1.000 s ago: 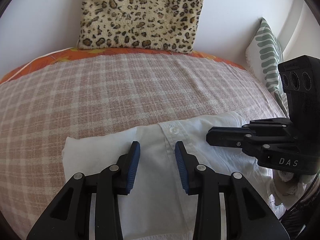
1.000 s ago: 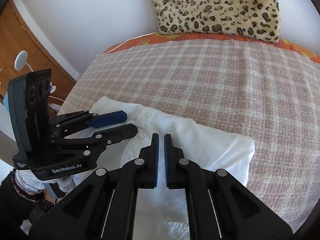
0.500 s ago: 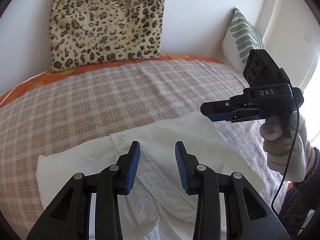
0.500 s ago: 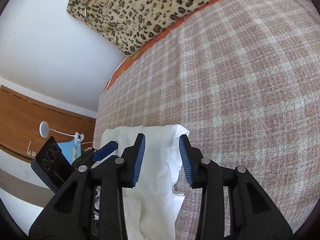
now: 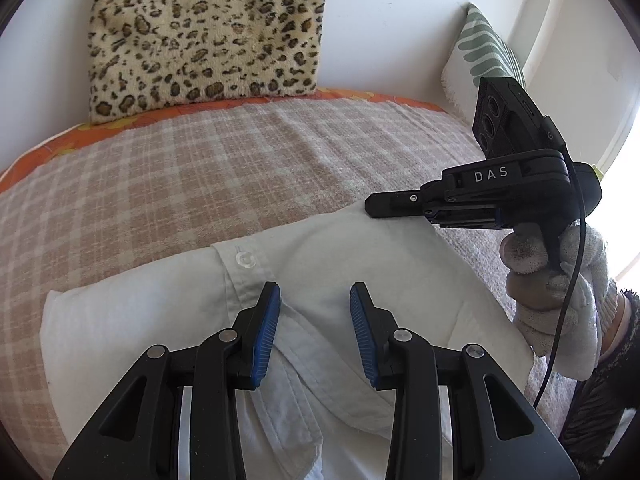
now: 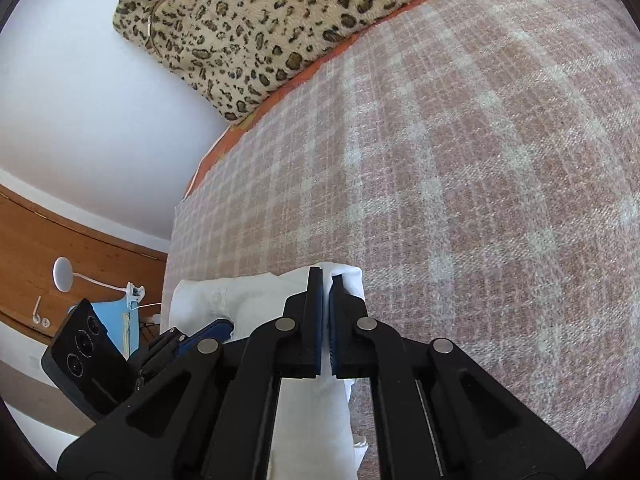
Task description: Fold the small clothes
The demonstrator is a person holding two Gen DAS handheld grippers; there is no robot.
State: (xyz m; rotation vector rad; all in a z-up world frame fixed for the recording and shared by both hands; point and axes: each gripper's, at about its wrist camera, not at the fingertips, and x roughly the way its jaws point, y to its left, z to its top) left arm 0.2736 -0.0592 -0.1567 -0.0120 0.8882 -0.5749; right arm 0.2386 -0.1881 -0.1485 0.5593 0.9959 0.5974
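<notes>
A small white shirt (image 5: 360,264) lies folded on the plaid blanket (image 5: 200,168), its button (image 5: 245,259) and placket facing up. My left gripper (image 5: 316,292) hovers over the shirt's middle, open, with only flat cloth below the blue pads. My right gripper (image 5: 370,204), held by a gloved hand (image 5: 560,280), comes in from the right at the shirt's far right corner. In the right wrist view the right gripper (image 6: 325,276) is shut, with a sliver of the white shirt (image 6: 248,292) edge pinched between its pads. The left gripper (image 6: 200,336) shows at lower left there.
A leopard-print cushion (image 5: 204,32) leans on the white wall at the bed's head. A green leaf-pattern pillow (image 5: 484,52) stands at the right. Wooden furniture (image 6: 60,248) with a white lamp (image 6: 62,274) lies beyond the bed's left edge.
The right gripper left the shirt's middle, rolled, opened beside the far right corner, then shut on the edge there. The left gripper shifted slightly over the shirt and stayed open.
</notes>
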